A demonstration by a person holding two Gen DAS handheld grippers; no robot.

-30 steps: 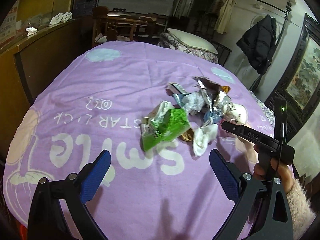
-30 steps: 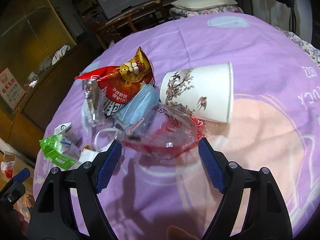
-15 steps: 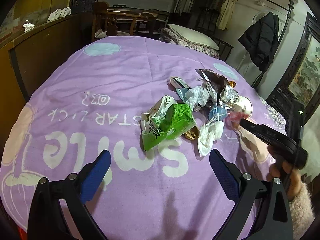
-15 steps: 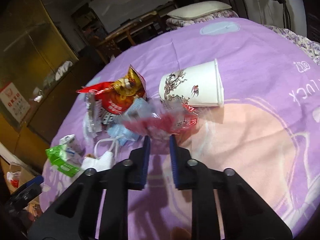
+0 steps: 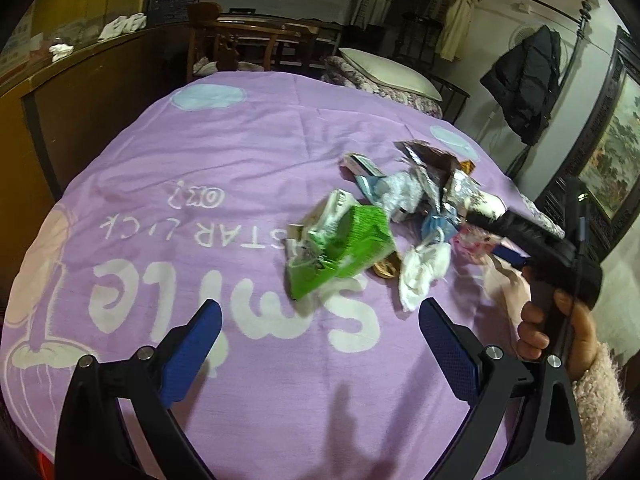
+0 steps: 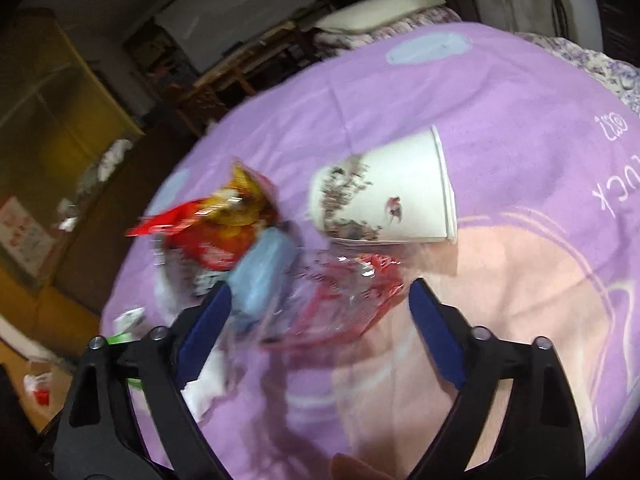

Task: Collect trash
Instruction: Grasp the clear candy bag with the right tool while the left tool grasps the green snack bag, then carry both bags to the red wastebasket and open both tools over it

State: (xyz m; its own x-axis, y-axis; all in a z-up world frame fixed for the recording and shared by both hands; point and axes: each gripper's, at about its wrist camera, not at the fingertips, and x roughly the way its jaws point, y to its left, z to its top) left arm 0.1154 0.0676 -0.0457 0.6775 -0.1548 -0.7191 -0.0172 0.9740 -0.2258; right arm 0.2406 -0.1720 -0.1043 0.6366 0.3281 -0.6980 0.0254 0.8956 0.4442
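A pile of trash lies on the purple cloth (image 5: pixel 224 152): a green wrapper (image 5: pixel 344 248), a white crumpled tissue (image 5: pixel 420 272), a red snack bag (image 6: pixel 212 232), a blue face mask (image 6: pixel 264 272) and a paper cup (image 6: pixel 392 196) on its side. A clear red plastic wrapper (image 6: pixel 348 300) rests between the fingers of my right gripper (image 6: pixel 320 292). Its jaws are opening and the pads stand off the wrapper. My left gripper (image 5: pixel 320 312) is open and empty, short of the green wrapper. A hand (image 5: pixel 560 320) holds the right gripper at that view's right edge.
The cloth's near half carries white "SMILE" lettering (image 5: pixel 224 296). A wooden cabinet (image 5: pixel 80 92) stands along the left, chairs (image 5: pixel 248 44) and a pillow (image 5: pixel 384 72) lie beyond the far edge, and a dark coat (image 5: pixel 528 84) hangs at the right.
The right gripper closed tight at the red clear wrapper half a second ago and has since spread apart again, rolling a little. The left gripper has hardly moved.
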